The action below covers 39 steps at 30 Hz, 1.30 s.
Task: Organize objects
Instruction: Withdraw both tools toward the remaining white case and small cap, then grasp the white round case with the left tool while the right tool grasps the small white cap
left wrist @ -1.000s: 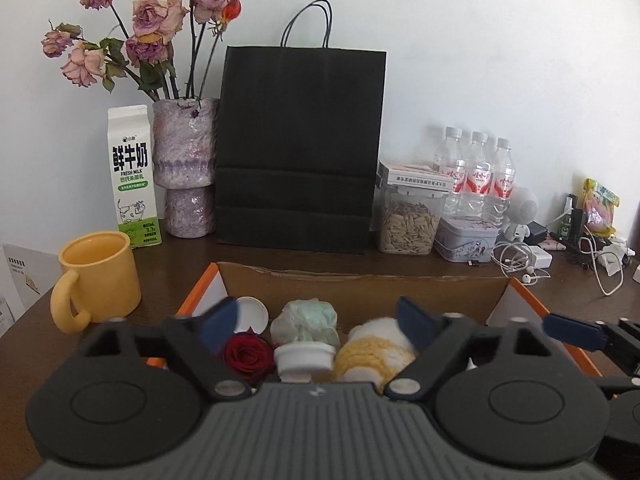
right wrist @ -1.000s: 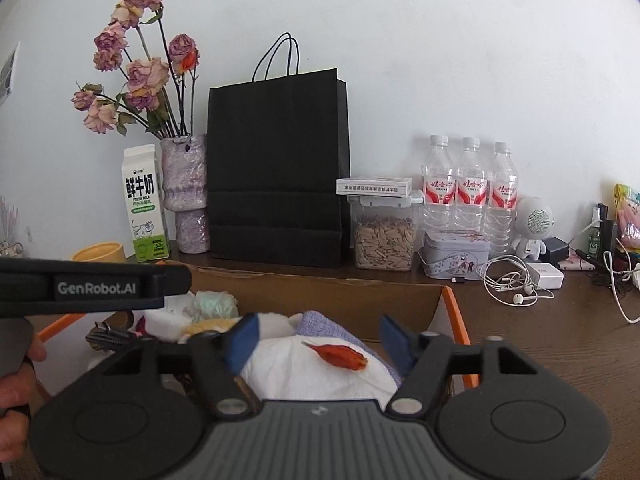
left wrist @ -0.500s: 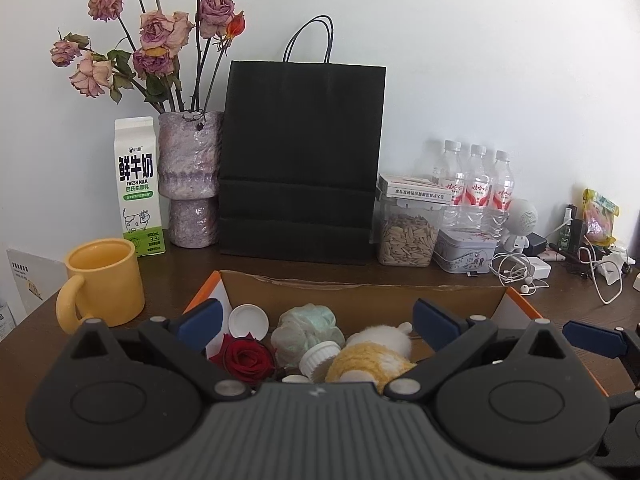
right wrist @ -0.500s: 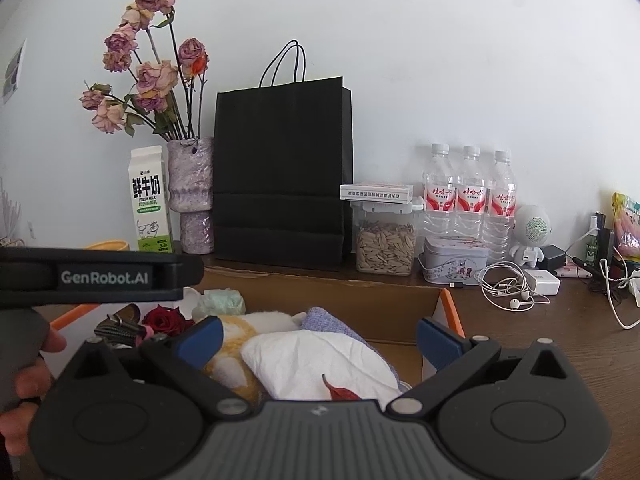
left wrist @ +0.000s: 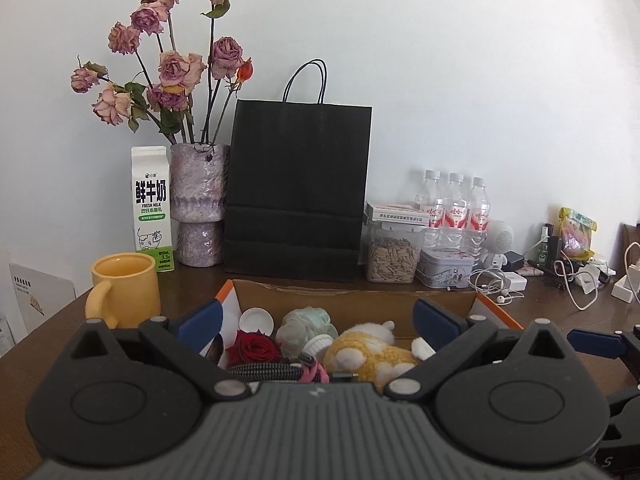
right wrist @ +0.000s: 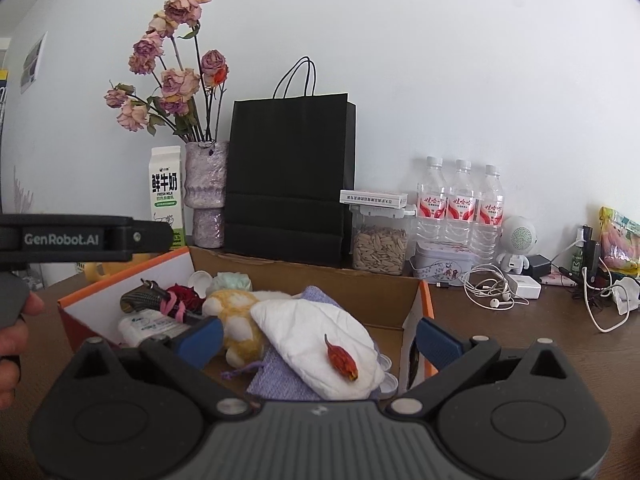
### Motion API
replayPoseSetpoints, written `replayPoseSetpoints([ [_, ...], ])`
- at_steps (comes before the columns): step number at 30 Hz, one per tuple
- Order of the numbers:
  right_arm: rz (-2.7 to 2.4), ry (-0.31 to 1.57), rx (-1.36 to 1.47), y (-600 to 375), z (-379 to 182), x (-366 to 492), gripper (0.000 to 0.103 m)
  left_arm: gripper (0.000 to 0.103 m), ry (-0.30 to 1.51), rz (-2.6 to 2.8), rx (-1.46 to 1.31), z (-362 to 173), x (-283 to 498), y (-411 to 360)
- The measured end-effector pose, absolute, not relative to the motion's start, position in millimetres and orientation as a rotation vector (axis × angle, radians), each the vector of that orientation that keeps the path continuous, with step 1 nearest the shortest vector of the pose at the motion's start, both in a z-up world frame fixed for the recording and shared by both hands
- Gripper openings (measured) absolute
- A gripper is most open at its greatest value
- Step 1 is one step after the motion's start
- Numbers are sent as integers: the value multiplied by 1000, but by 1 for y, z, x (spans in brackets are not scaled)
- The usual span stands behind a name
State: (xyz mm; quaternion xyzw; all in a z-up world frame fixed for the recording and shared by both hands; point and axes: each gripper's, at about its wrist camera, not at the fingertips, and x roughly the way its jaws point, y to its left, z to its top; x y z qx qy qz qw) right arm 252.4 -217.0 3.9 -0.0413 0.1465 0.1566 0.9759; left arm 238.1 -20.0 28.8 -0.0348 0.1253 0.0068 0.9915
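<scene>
A: Where does everything sit?

B: In the cardboard box (right wrist: 304, 280) on the table (right wrist: 500, 344), dead ahead at twelve o'clock of both grippers. The white cloth (right wrist: 312, 332) carries a dried red bud (right wrist: 342, 358); the plush toy (right wrist: 236, 312) lies at ten o'clock of it, the red rose (left wrist: 253, 348) farther left.

A: And the fingers?

B: The right gripper (right wrist: 320, 338) stands spread wide, nothing between its pads. The left gripper (left wrist: 316, 318) is spread too, empty, above the plush.

A: What could go wrong?

B: I judge the bud the risk: it rests loose on the cloth, so pinching or tugging the cloth could roll it off or crush it. The two grippers are close, too; reaching together could knock them or snag the box flap (right wrist: 416, 320).
</scene>
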Motion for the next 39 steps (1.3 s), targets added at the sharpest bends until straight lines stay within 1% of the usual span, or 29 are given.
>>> replayPoseSetpoints([
  [10,292,336,-126,-242,-15,207,103,103,389,-91,-3,-2,194,-32],
  [16,293,397,-124,-253,-24,203,103,103,574,-175,82,-30,205,-54],
  [20,291,413,-114,-256,-27,204,103,102,648,-192,97,-43,216,-64],
  [21,292,415,-114,-256,-28,205,103,101,656,-195,106,-45,218,-67],
  [22,293,417,-115,-256,-28,205,103,91,661,-196,112,-47,219,-69],
  [23,295,420,-116,-255,-29,205,103,74,664,-198,115,-49,221,-71],
  [24,297,421,-116,-255,-29,206,103,65,666,-213,108,-50,222,-71],
  [25,298,422,-116,-255,-29,206,103,44,659,-236,93,-49,221,-70],
  [26,299,424,-117,-254,-29,206,103,39,650,-241,95,-48,219,-70],
  [33,356,461,-133,-240,-32,207,103,39,602,-203,39,-40,209,-53],
  [34,368,468,-141,-235,-33,207,101,39,598,-185,28,-39,208,-48],
  [36,395,488,-154,-225,-35,208,96,39,591,-157,6,-37,205,-37],
  [38,414,510,-168,-213,-37,211,86,39,579,-129,-6,-36,203,-26],
  [39,419,524,-177,-207,-38,213,83,39,575,-119,-14,-35,202,-20],
])
